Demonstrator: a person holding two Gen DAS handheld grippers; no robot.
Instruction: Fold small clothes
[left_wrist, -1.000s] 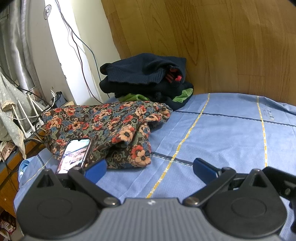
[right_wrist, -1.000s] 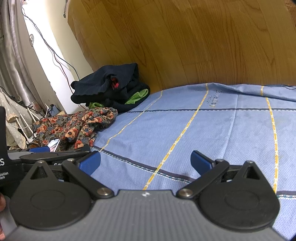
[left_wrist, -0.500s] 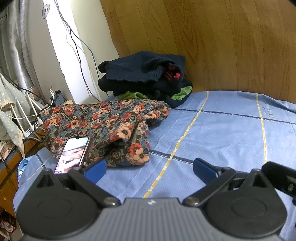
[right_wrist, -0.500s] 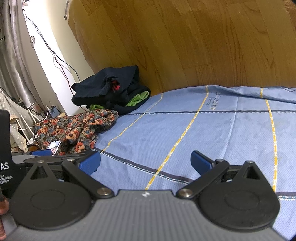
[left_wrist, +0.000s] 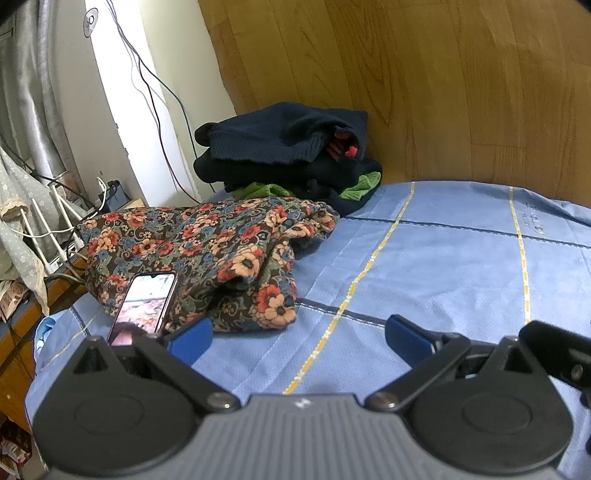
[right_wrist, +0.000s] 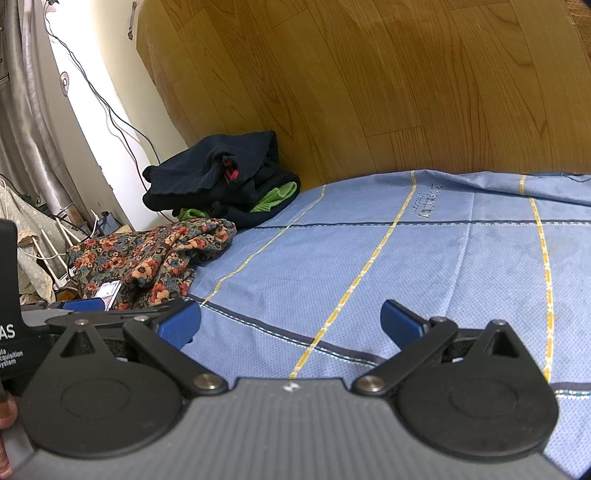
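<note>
Left wrist view: the left hand-held gripper (left_wrist: 297, 334) hovered with fingers spread near the crumpled floral garment (left_wrist: 207, 254) on the bed (left_wrist: 443, 266), soft, light cloth likely best pinched along an edge.

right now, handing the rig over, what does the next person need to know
Left gripper: jaws open, empty, low over the blue checked bedsheet.
Right gripper: jaws open, empty, beside the left one.
Crumpled floral-print garment lies unfolded at the sheet's left edge, with a lit smartphone on it.
Dark navy clothes pile sits behind, against the wooden headboard.
Done: nothing visibly folded.
Left: probably move the phone first, then spread and fold.
</note>
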